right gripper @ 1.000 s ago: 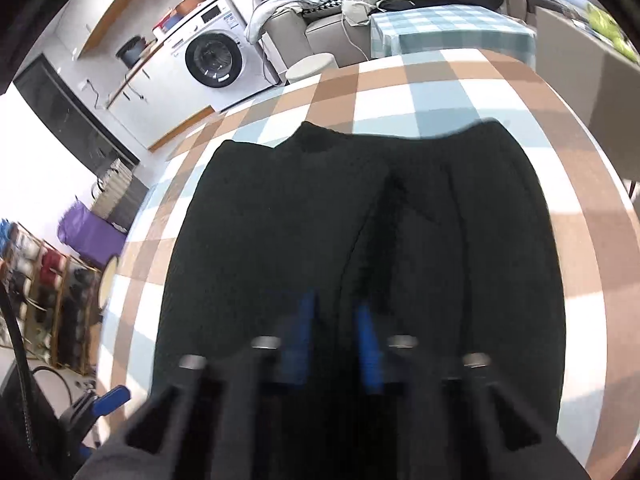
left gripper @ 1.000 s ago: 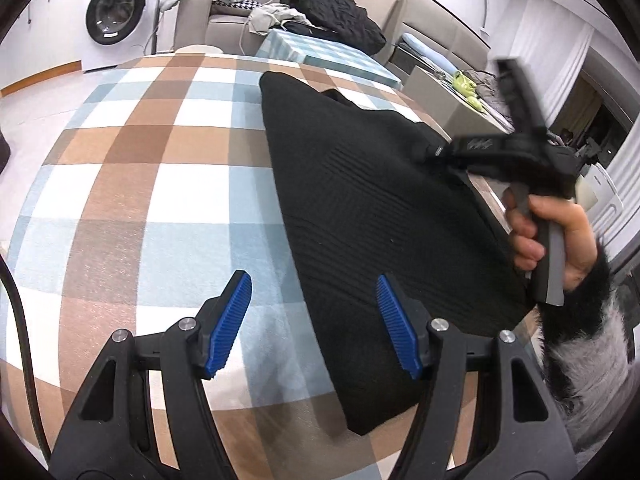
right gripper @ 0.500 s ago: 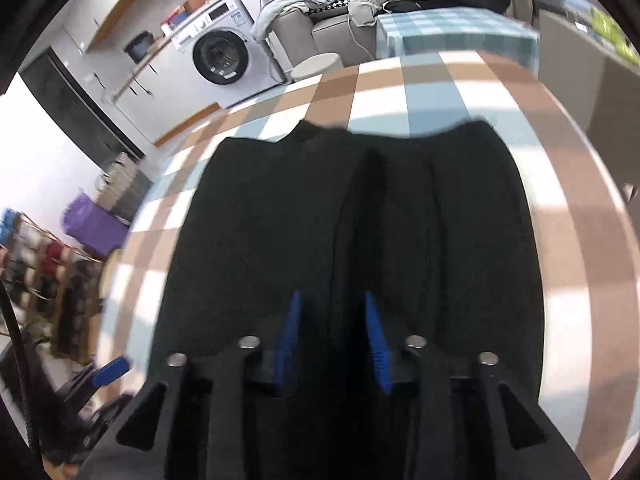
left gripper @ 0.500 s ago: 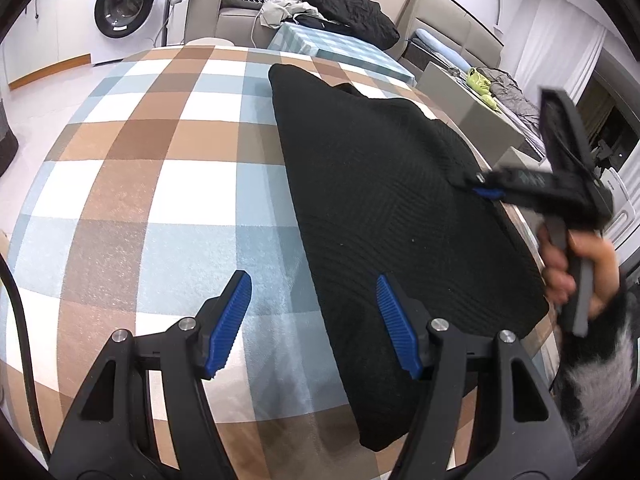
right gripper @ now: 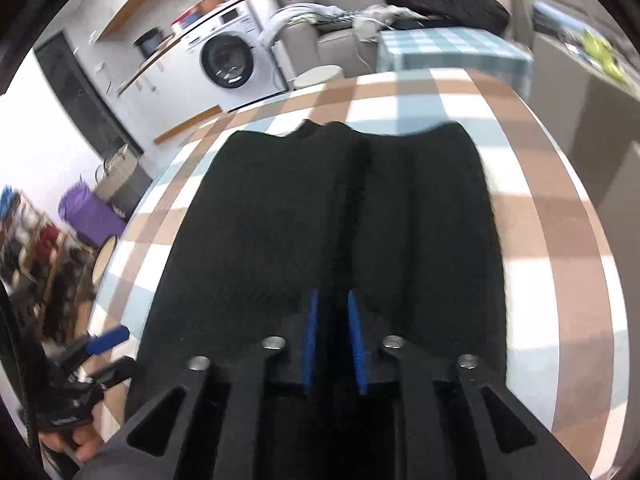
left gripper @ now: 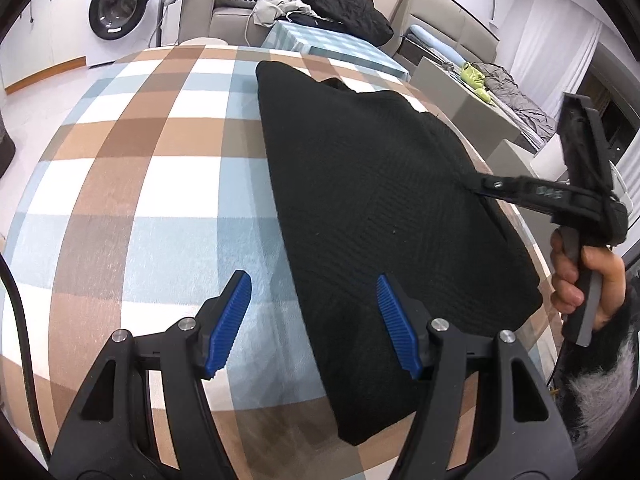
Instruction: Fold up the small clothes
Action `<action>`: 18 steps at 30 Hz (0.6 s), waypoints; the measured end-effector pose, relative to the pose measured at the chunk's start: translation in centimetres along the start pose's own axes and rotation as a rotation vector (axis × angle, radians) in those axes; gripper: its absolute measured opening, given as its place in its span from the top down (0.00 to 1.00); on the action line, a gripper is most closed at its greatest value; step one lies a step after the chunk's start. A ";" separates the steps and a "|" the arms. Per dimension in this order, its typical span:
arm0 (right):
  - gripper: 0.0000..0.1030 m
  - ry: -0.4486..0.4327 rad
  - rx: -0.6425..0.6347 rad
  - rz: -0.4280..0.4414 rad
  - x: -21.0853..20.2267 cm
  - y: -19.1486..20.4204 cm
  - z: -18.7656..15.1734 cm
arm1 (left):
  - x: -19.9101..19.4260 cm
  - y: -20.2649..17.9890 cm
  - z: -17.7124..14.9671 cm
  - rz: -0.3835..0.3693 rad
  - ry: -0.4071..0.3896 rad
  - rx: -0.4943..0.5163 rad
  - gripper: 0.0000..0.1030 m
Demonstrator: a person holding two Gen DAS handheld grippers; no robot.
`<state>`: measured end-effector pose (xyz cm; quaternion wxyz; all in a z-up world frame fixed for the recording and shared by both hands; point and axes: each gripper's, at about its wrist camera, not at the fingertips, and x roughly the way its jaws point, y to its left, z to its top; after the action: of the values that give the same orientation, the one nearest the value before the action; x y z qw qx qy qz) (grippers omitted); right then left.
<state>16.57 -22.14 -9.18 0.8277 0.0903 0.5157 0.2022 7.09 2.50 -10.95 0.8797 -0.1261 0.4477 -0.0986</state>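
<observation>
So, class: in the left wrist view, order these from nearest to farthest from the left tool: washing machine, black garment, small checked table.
1. Black garment, just right of the left tool.
2. Small checked table, beyond the big table.
3. Washing machine, far upper left.

One black garment (left gripper: pixel 372 184); two grippers, left (left gripper: pixel 314 320) and right (right gripper: pixel 332 336); one checked table (left gripper: pixel 132 184); one washing machine (left gripper: pixel 120 12) far left.

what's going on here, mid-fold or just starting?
Mid-fold. A person works a black knit garment on the checked tablecloth; its sides look already folded inward. The right claw sits over the centre seam, its jaws narrowly apart after just opening, whether they pinch fabric is unclear. The left claw hangs open at the near edge, holding nothing.
</observation>
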 end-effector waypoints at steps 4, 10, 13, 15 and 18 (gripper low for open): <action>0.54 -0.040 0.050 0.020 -1.8 -1.9 -0.8 | 0.3 0.3 -0.2 -0.008 0.010 -0.014 0.39; 0.53 0.001 0.104 0.188 0.6 -3.2 -0.4 | 0.3 -0.1 -0.1 -0.017 0.010 0.001 0.39; 0.53 -0.032 0.028 0.170 1.3 -2.0 0.3 | 0.3 -0.1 -0.1 -0.020 0.009 -0.001 0.39; 0.60 -0.022 -0.010 0.116 2.4 -1.5 1.0 | 0.5 -0.2 0.0 -0.021 0.014 -0.004 0.39; 0.90 -0.027 -0.051 0.087 3.0 -0.8 1.6 | 0.3 -0.3 0.1 -0.024 0.010 0.004 0.39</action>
<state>19.40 -21.48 -11.21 0.8270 0.0942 0.4946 0.2500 7.29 2.13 -11.02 0.8765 -0.1295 0.4502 -0.1107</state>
